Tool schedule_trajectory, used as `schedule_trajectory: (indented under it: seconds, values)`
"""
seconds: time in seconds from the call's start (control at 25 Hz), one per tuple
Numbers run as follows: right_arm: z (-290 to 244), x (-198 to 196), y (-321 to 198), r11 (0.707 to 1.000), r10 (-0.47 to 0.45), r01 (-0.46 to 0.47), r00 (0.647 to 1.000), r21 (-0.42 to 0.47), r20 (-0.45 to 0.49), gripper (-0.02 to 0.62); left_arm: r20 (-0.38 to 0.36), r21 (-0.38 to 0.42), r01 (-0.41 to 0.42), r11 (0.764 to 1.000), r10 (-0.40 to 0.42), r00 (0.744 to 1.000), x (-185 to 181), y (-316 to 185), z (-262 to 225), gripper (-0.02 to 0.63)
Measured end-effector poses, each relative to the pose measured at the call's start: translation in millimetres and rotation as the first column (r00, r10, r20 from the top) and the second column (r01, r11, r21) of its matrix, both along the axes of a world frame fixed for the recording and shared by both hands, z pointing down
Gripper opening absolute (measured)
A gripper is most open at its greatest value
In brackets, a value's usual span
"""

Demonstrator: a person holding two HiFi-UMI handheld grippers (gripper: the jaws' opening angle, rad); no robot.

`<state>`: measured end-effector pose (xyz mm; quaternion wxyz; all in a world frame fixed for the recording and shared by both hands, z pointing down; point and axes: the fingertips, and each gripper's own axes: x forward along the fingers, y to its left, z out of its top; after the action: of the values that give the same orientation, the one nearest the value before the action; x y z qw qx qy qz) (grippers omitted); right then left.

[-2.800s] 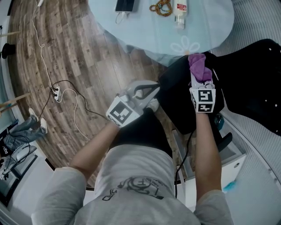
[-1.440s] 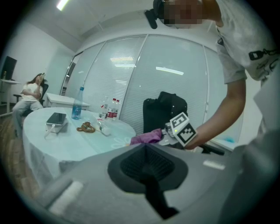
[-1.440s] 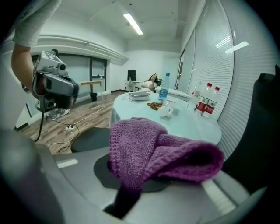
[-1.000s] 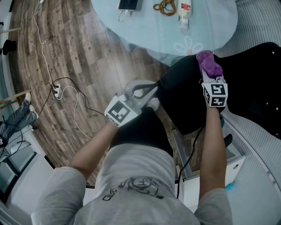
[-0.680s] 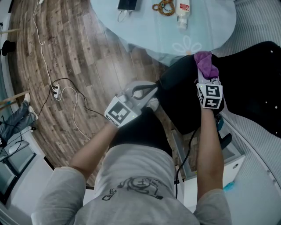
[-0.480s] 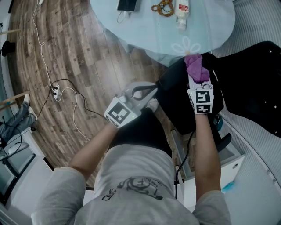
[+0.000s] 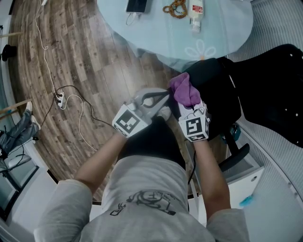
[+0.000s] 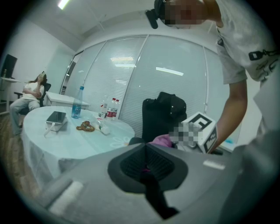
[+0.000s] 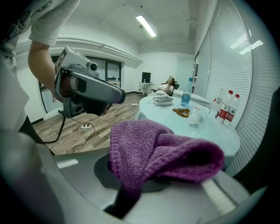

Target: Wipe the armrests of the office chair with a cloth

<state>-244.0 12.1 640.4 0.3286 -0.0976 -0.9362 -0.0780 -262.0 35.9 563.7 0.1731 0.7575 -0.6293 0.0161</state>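
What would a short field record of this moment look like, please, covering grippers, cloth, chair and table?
Left gripper: jaws together, nothing between them, tip near the cloth
Right gripper: shut on the cloth
Cloth: purple, bunched, at the chair's left edge; contact cannot be told
Chair: black
Table: round, holds phone, beads, bottle
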Motion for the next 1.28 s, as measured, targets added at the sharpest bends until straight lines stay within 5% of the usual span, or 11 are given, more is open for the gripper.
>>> schedule_trajectory:
  seconds: [0.32,1.0,1.28]
  values:
    - [0.2,0.4,-0.8,0.998,-0.056,0.056,0.998,0.003,0.015,0.029,0.003,-0.004,-0.005,1.000,0.005,1.000,-0.4,-0.8,-0.1,0.002]
    - [15.3,-4.4,-170.1,0.982,0.180,-0.179,0.984,0.063,-0.008,0.031,0.008,-0.012,-0.002,1.000,0.003,1.000,-2.6,-3.9,3.8,0.002]
    - [14.5,-7.0,-178.8,0.975,0.218,-0.217,0.975,0.056,-0.031,0.031,0.006,-0.007,0.003,1.000,-0.003,1.000,-4.9,-5.5,-1.1,0.002]
